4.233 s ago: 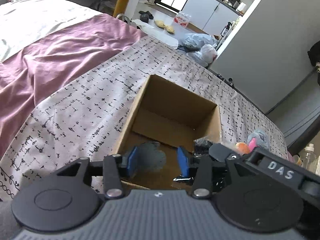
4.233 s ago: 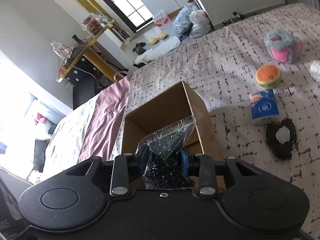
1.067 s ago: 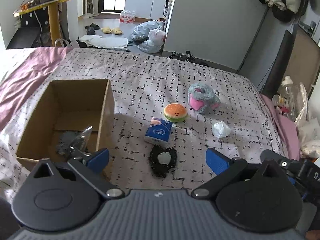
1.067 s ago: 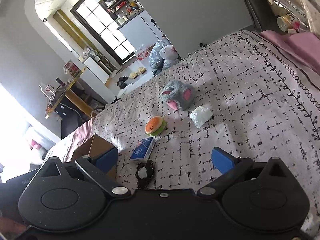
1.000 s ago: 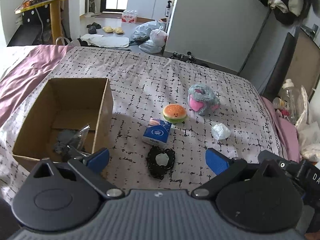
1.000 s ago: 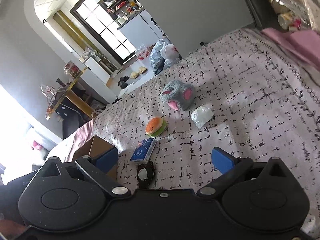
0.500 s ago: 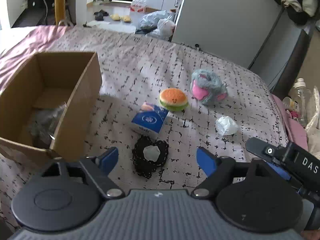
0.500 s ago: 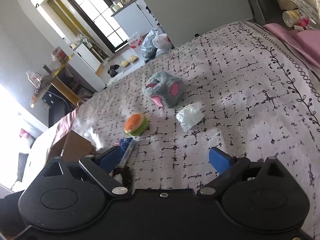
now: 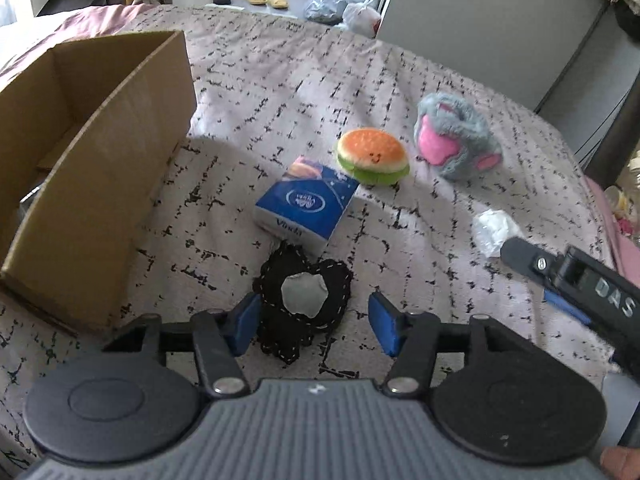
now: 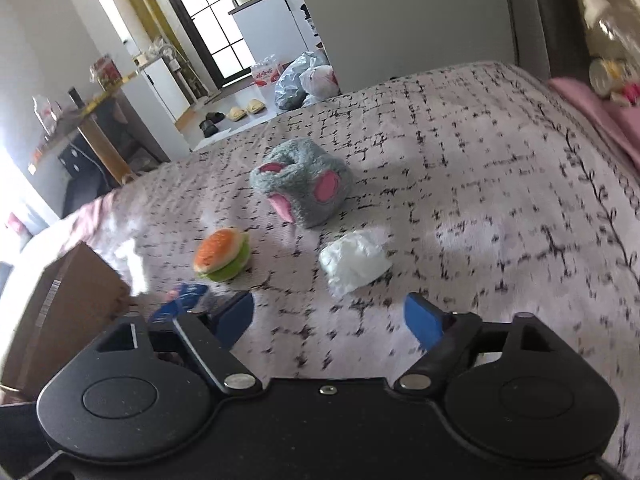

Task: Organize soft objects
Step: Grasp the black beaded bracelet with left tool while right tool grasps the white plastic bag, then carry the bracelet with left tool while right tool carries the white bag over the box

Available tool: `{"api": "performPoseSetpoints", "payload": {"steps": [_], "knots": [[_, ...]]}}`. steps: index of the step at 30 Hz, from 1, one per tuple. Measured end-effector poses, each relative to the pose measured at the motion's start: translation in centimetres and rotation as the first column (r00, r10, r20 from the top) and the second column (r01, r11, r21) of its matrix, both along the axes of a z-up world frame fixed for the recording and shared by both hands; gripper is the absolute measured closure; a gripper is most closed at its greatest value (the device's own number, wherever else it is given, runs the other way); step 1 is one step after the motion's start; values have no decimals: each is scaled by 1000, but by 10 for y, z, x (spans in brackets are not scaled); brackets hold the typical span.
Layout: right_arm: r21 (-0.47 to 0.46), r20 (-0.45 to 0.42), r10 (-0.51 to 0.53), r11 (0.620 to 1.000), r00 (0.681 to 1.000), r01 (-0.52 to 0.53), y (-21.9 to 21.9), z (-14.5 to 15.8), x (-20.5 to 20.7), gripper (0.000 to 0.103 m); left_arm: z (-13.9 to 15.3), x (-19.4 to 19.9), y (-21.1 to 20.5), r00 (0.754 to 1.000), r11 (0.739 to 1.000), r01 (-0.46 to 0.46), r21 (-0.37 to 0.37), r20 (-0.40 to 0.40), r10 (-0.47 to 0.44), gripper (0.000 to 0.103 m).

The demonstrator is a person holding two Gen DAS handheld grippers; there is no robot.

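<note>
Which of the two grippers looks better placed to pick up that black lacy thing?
Left. The left gripper is open with the black pouch between its fingers. The right gripper, also open, points toward the white wad.

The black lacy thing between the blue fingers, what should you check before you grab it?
1. Left gripper open: ok.
2. Black lace pouch between its fingers: ok, though it sits nearer the left finger.
3. Fingers touching the pouch: cannot tell.
4. Blue tissue pack clear of the fingers: ok, but it looks to touch the pouch's far edge.
5. Cardboard box open and nearby: ok.
6. Right gripper open, holding nothing: ok.
</note>
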State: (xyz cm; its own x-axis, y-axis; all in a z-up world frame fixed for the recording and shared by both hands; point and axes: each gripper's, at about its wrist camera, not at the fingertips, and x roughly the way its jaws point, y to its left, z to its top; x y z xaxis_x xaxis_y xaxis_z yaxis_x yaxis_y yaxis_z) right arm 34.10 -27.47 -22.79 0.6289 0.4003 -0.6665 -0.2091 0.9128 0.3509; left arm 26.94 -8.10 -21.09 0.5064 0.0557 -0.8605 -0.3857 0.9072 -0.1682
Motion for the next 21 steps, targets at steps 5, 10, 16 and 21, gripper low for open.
{"api": "performPoseSetpoints", "payload": {"steps": [5,10,16,21], "knots": [[-49,18,25,999,1000,-24,10,-11,13,29,-9,3,-1,999,1000,-23,-9,-35,23,65],[-105,28,41,994,999,-38,18,-19,21,35,-12,8,3,999,999,-44,-31,-32,43,79],[-175,79,57,984,995,-42,26,-22,25,40,-11,8,5,999,998,-44,-43,-27,43,82],[-164,55,46,986,997,-36,20,-27,28,59,-7,5,7,999,998,-33,-61,-24,31,86]]}}
